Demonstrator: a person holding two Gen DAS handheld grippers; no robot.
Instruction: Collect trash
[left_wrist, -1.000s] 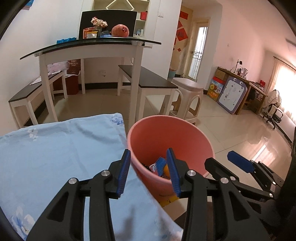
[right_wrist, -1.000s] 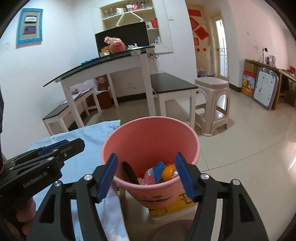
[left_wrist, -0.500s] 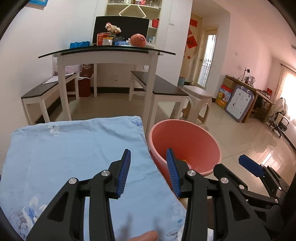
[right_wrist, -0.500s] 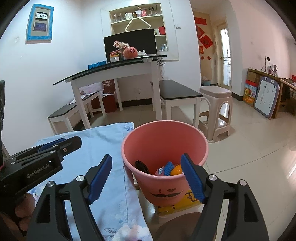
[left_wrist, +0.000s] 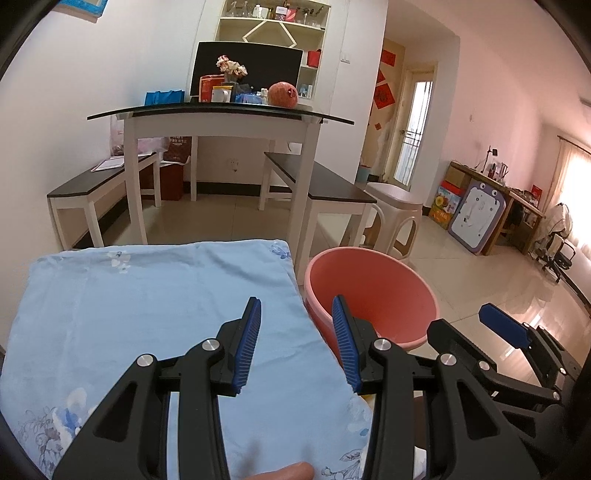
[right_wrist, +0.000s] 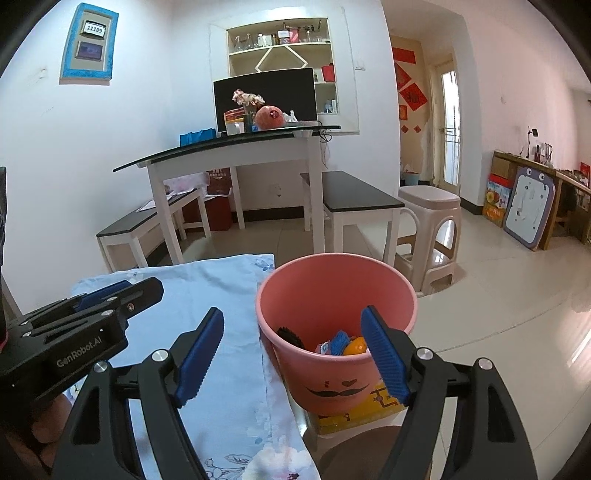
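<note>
Your left gripper (left_wrist: 295, 343) spread, empty, over blue floral cloth (left_wrist: 147, 314), your right gripper (right_wrist: 291, 354) spread, empty, pink mustache-print bin (right_wrist: 332, 369) with trash (right_wrist: 340, 345) at 1 o'clock, left tool reads "GenRobot.AI", wall display "11109" (right_wrist: 94, 28)

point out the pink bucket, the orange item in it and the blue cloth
pink bucket (right_wrist: 332, 373), right wrist view, outer wall
orange item (right_wrist: 355, 346), right wrist view, its middle
blue cloth (left_wrist: 147, 295), left wrist view, bare centre

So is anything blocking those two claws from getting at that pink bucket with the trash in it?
Nothing visible does. The right gripper is open and empty, with the pink bucket just ahead of its fingers. The left gripper, also open, hangs above the blue cloth beside the bucket's rim.
</note>
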